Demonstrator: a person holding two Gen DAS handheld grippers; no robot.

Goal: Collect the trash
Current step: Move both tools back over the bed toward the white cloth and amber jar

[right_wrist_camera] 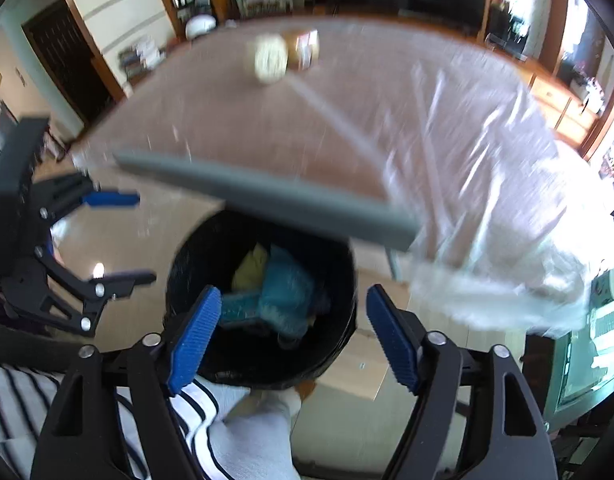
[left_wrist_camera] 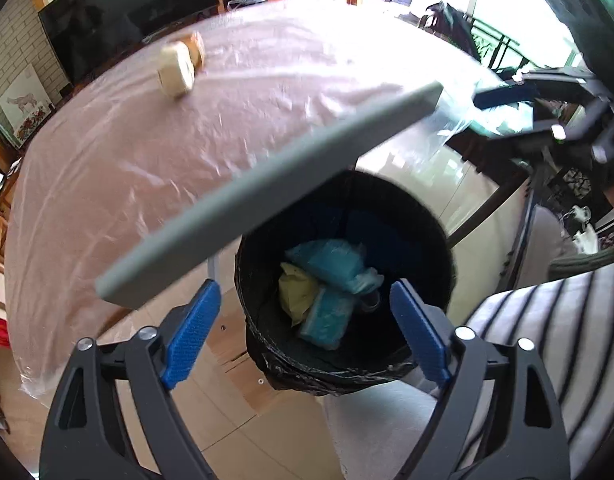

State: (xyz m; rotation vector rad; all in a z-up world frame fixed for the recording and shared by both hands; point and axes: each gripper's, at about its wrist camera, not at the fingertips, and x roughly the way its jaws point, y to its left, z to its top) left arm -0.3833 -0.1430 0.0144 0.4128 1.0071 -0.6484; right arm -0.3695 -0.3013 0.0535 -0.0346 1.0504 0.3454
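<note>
A black-lined trash bin stands on the floor below the table's grey edge. Inside lie teal packets and a yellow wrapper. My left gripper hangs open above the bin with nothing between its blue pads. My right gripper is also open and empty over the bin. In the left wrist view the right gripper shows at the upper right. The left gripper appears at the left in the right wrist view.
The table wears a clear plastic sheet that hangs off its corner. A round cream clock and a brown box stand at the far side. A person's striped sleeve and light trouser leg are close by.
</note>
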